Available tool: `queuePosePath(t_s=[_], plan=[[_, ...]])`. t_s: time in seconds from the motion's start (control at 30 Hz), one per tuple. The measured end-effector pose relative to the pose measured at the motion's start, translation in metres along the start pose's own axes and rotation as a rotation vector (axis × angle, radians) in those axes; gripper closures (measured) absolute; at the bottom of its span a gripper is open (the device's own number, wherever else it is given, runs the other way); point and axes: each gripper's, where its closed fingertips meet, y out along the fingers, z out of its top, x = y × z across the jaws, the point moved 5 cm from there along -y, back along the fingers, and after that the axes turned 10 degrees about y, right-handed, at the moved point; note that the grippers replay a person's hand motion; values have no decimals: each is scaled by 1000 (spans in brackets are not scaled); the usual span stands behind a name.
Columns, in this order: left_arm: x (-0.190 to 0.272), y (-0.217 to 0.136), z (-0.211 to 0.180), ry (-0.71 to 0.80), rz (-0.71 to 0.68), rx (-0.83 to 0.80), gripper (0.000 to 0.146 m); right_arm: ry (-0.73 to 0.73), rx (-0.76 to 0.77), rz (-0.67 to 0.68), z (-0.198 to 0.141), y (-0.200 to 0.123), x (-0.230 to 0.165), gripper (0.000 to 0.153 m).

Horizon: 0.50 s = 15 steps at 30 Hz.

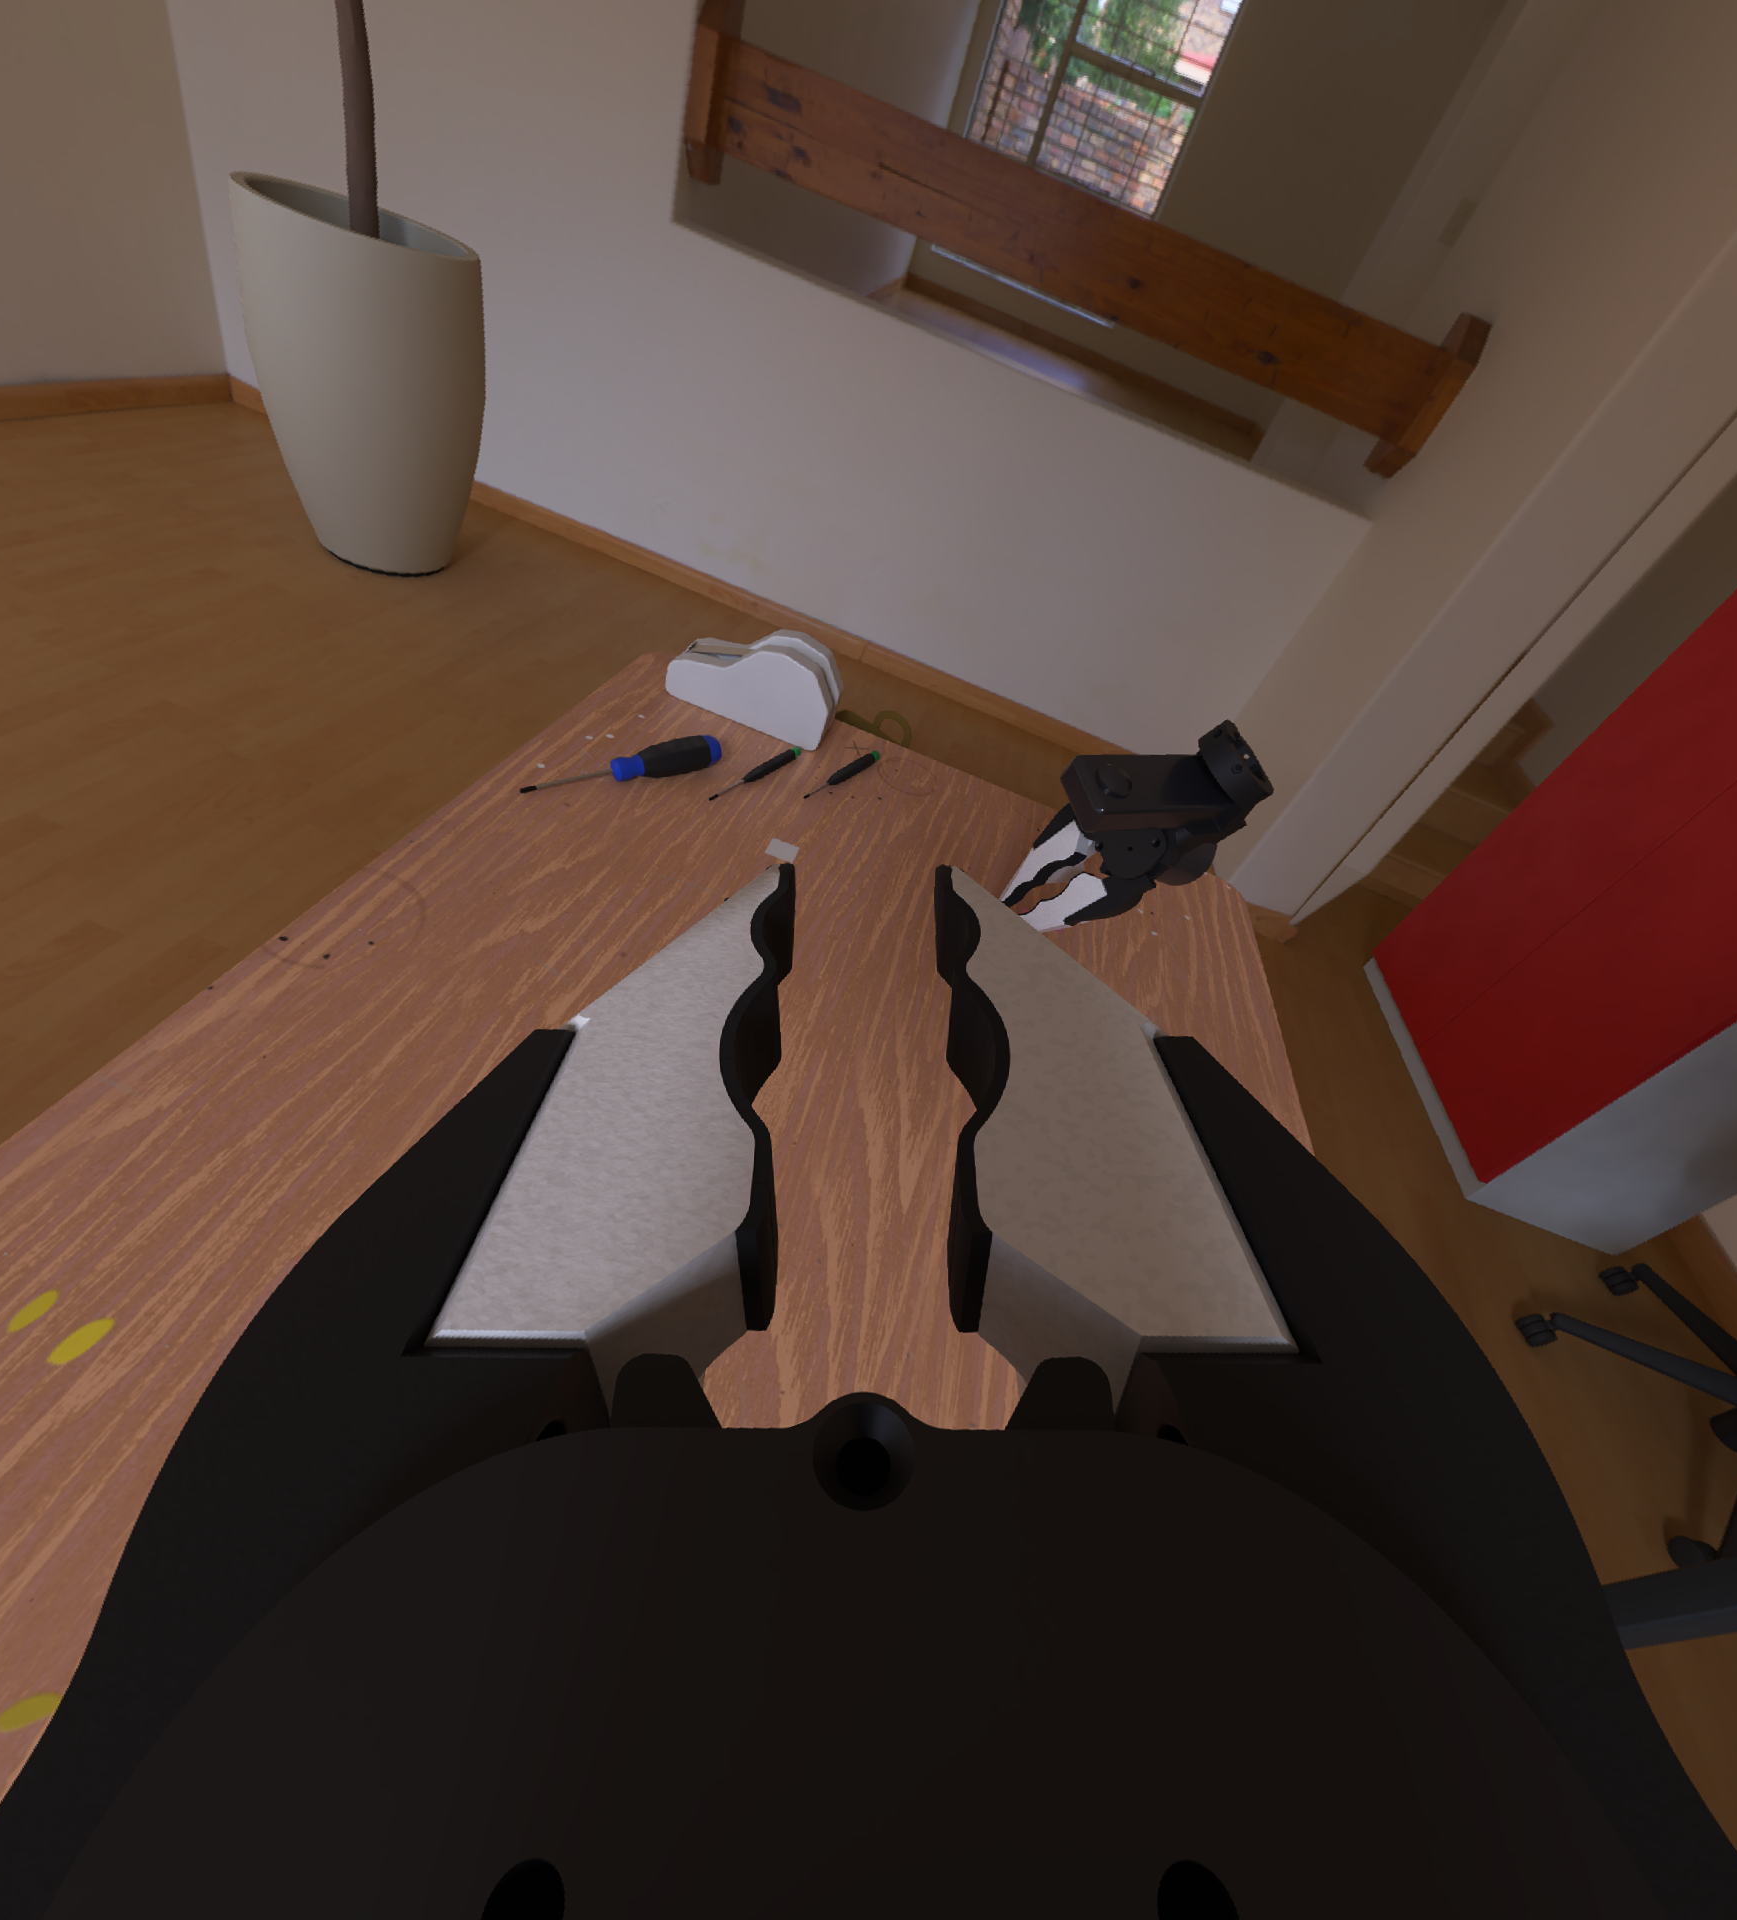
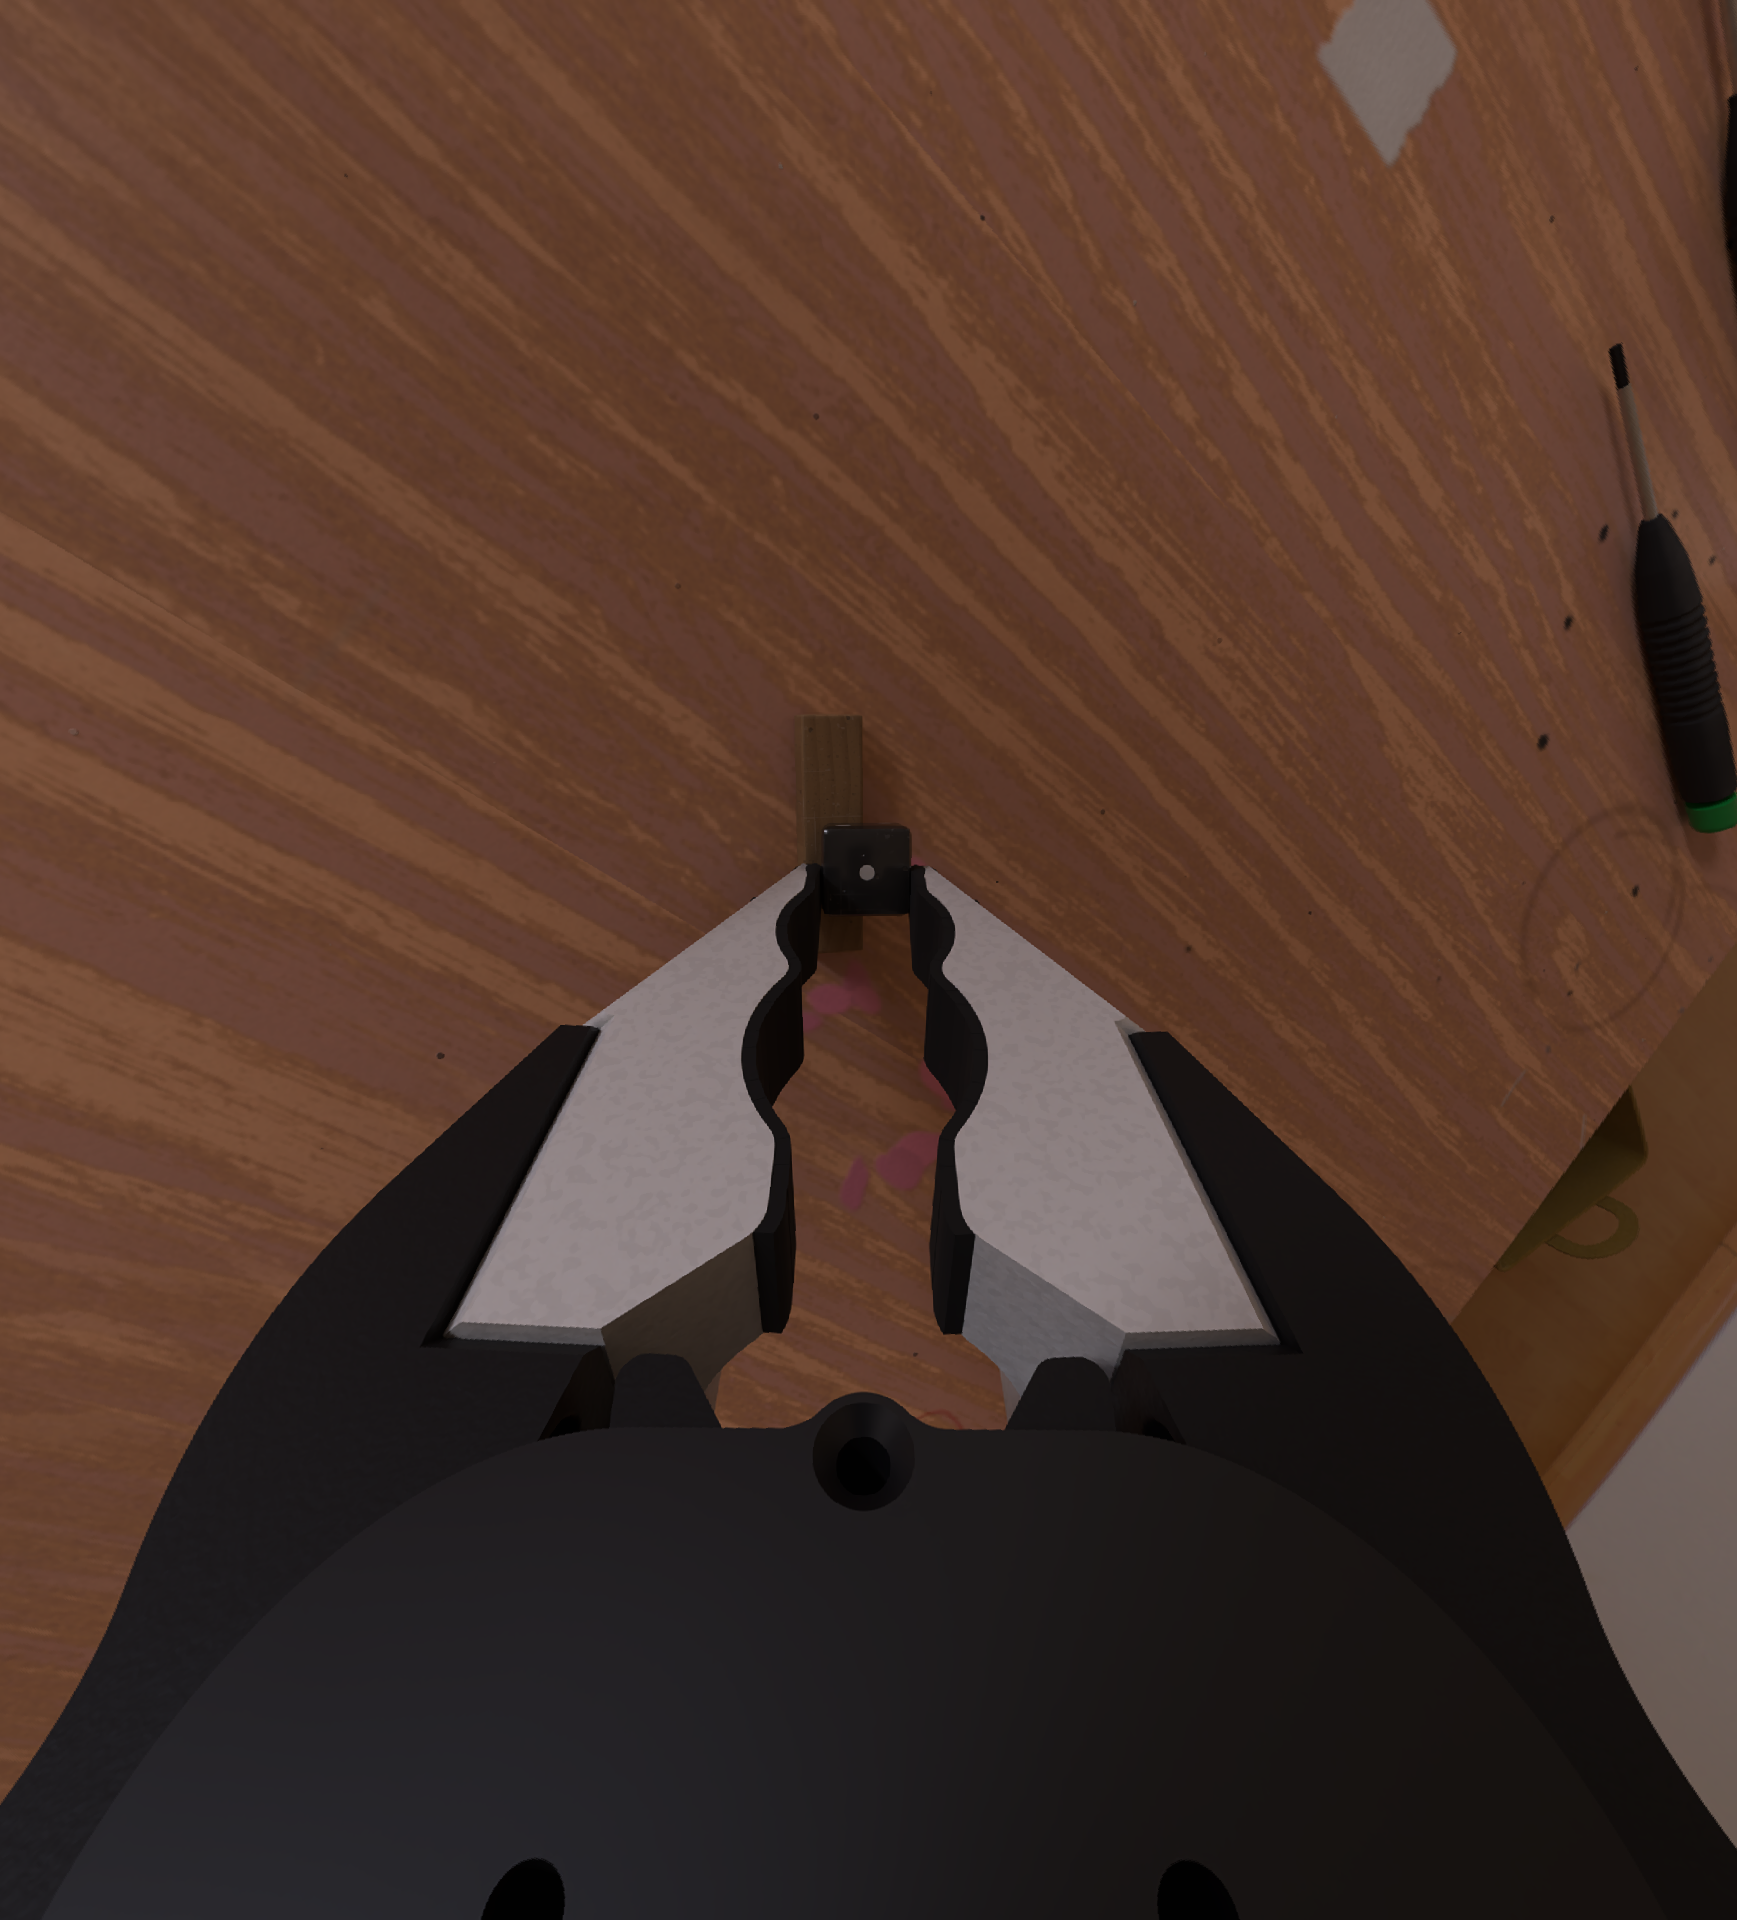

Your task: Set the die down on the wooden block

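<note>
- Between the tips of the right gripper (image 2: 866,883) sits the black die (image 2: 866,869), pinched at the jaw ends.
- Wooden block (image 2: 832,781) lies directly beneath, extending toward 12 o'clock on the table (image 2: 324,520).
- Step in hand, as judged: placement. Next move calls for lowering, then releasing.
- Left gripper (image 1: 864,883) is empty, jaws narrowly parted.

We see a wood-grain table (image 1: 220,1143) carrying a blue-handled screwdriver (image 1: 664,756), two black screwdrivers (image 2: 1685,665), a white tape dispenser (image 1: 755,686) and a wooden block (image 2: 832,781).
</note>
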Motion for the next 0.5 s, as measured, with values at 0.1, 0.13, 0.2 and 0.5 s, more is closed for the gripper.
queuePosePath(t_s=[0.1, 0.13, 0.2, 0.5], plan=[[0, -1, 0, 4, 2, -2, 119, -5, 7, -2, 1, 0, 0, 136], [0, -1, 0, 3, 1, -2, 119, -4, 8, -1, 1, 0, 0, 136], [0, -1, 0, -2, -4, 0, 120, -1, 13, 2, 1, 0, 0, 136], [0, -2, 1, -9, -5, 11, 119, -1, 53, -7, 2, 1, -1, 134]])
